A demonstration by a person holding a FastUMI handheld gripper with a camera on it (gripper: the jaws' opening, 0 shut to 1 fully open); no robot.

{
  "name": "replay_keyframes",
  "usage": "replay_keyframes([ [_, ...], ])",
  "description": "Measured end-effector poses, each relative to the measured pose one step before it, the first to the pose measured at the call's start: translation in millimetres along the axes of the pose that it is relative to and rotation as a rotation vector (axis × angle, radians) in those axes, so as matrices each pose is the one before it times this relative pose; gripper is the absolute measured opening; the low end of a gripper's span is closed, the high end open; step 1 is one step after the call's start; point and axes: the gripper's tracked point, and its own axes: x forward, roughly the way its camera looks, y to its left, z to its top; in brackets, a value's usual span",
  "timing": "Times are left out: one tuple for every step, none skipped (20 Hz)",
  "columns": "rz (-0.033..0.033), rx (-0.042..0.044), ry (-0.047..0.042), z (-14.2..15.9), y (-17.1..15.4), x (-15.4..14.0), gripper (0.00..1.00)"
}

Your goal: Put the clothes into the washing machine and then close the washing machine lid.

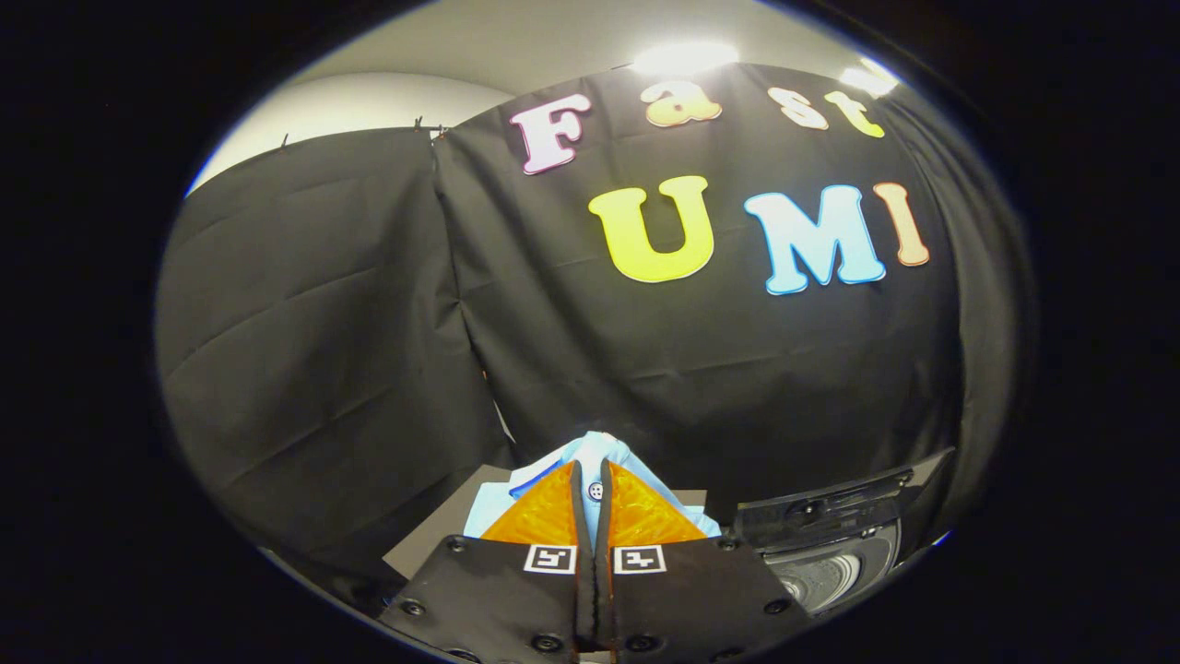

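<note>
With its two fingers drawn close together, the gripper [590, 484] is clamped on a pale blue buttoned cloth garment [590, 452], a thin fold of it with a small button showing in the narrow slit between the fingers. The rest of the shirt bunches up just ahead of the fingertips and spills a little to either side of them, and it seems to hang clear of the grey flat surface [433, 544] beneath. Off to one side of the fingers, near but apart from the garment, stands the dark top-loading washing machine [830, 553]; its black lid [830, 503] is raised and the pale ribbed drum [816, 576] is open below. Beyond everything hangs the black cloth wall [323, 323] of the booth.

The step in hand looks like the carry: garment gripped, not yet in the drum. The next move likely calls for swinging the shirt across over the opening, lowering it inside and parting the fingers, before the lid is pushed down.
</note>
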Motion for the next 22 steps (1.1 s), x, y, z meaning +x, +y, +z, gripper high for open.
replay_keyframes([
  [-0.01375,0.0022,-0.00401,0.15,-8.31,-4.7,0.01],
  [-0.01284,0.00154,-0.00302,0.49,-8.23,-3.28,0.01],
  [-0.01403,0.00173,-0.00248,1.49,-8.83,-2.39,0.01],
  [-0.01476,0.00348,-0.00423,0.94,-8.8,-3.06,0.01],
  [-0.01229,0.00504,-0.00159,0.14,-8.54,-3.85,0.01],
  [-0.01252,0.00362,-0.0029,0.63,-8.0,-2.74,0.01],
  [-0.01301,0.00256,-0.00232,1.02,-7.56,-2.53,0.01],
  [-0.01003,0.00261,-0.0014,0.68,-7.14,-2.51,0.01],
  [-0.01122,0.00186,-0.00157,-0.55,-6.2,-1.92,0.01],
  [-0.01145,0.00165,0.0008,0.08,-7.79,-3.03,0.01],
  [-0.0106,0.00339,0.00084,-2.06,-5.5,-1.49,0.01],
  [-0.01083,0.00115,0.00035,0.03,-6.05,-1.59,0.01],
  [-0.00922,-0.00064,0.00007,-1.26,-6.11,-2.14,0.01],
  [-0.01023,-0.00085,-0.00076,-0.37,-6.15,-2.44,0.01],
  [-0.00988,-0.00014,-0.00106,-0.67,-5.07,-1.65,0.01],
  [-0.00975,-0.00018,-0.00005,-0.76,-6.66,-2.9,0.01],
  [-0.01226,0.00137,-0.00179,-1.08,-6.75,-1.99,0.01],
  [-0.01177,0.00169,0.0008,-0.85,-7.03,-2.72,0.01],
  [-0.01254,0.00319,-0.00161,-2.5,-6.05,-2.2,0.01],
  [-0.01214,0.00352,-0.00024,-1.7,-6.48,-2.27,0.01],
  [-0.01068,0.0038,-0.00105,-1.37,-5.79,-1.5,0.01],
  [-0.01079,-0.00007,0.00049,-1.27,-4.8,-1.16,0.01],
])
